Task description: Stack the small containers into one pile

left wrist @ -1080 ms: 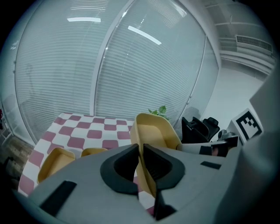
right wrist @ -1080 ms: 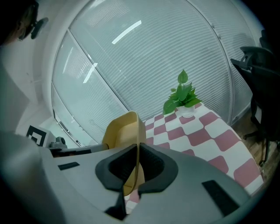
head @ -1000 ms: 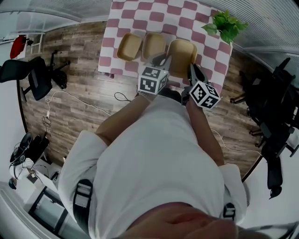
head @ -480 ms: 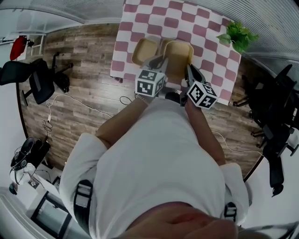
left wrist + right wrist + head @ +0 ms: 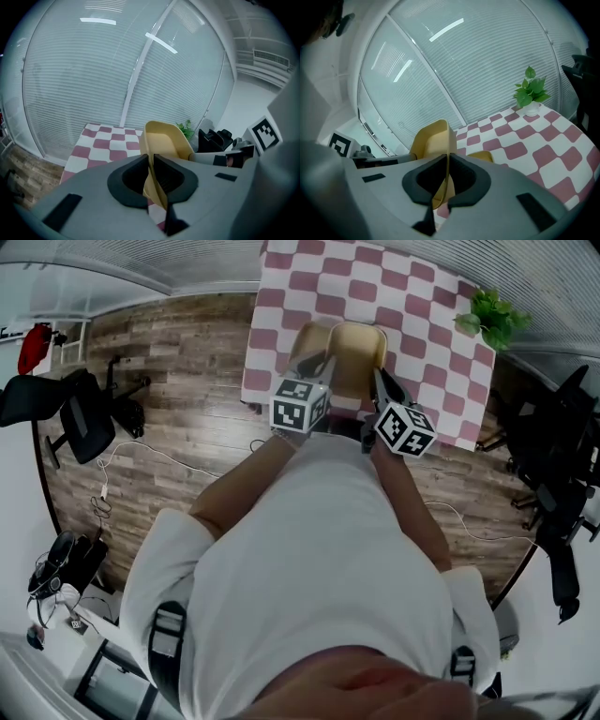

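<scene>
Both grippers hold one tan container point(image 5: 354, 354) above the checkered table point(image 5: 422, 306). My left gripper point(image 5: 317, 368) is shut on its left rim, my right gripper point(image 5: 382, 382) shut on its right rim. In the left gripper view the container point(image 5: 161, 139) rises between the shut jaws of my left gripper point(image 5: 151, 161). In the right gripper view its wall point(image 5: 433, 138) stands in the shut jaws of my right gripper point(image 5: 448, 161). A second tan container point(image 5: 305, 341) peeks out at the held one's left, also in the right gripper view point(image 5: 482, 157). A third is hidden.
A potted green plant point(image 5: 492, 317) stands at the table's far right corner. Black office chairs point(image 5: 553, 446) are on the right and another chair point(image 5: 70, 413) on the left. Cables lie on the wood floor point(image 5: 169, 362).
Both grippers have carried the held container leftward from the row's right end; it now hangs over the other containers, covering one of them.
</scene>
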Demonstrator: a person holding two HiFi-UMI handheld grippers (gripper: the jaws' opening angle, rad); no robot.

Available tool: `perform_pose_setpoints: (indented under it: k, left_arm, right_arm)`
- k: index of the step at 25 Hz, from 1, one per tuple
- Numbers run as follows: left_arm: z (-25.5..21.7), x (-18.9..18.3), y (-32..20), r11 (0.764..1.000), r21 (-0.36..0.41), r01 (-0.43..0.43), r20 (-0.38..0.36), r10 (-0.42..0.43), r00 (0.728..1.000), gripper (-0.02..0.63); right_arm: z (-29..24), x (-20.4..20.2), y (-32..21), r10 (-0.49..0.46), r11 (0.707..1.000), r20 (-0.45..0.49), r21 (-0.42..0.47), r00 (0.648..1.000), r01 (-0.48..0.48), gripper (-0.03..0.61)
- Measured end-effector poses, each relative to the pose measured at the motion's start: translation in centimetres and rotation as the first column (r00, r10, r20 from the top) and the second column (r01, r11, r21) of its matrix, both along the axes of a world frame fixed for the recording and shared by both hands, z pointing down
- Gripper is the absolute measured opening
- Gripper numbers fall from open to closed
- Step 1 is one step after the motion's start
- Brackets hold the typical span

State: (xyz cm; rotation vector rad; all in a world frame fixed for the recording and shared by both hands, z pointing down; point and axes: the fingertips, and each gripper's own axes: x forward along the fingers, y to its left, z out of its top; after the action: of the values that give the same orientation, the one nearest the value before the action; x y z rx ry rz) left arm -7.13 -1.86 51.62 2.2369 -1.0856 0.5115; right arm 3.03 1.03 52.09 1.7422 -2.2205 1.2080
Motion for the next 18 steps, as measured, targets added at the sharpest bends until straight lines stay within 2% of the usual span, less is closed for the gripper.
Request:
perform_pose_setpoints:
  k: [11,18]
  left_arm:
    - [0.0,2.1,-0.2,1.000,-0.021,-0.014,-0.016,0.014,1.000,0.058]
    - [1.8,3.5,-0.9,0.998,-0.064,0.002,0.002,-0.002,1.000,0.058]
  right_arm:
    - [-0.1,2.0,-0.1,0.004,1.000,-0.011,-0.013,1.000,-0.004,0.043]
    - [1.8,3.4,-0.8,-0.023,0.998,-0.020,-0.062,1.000,0.021,0.042]
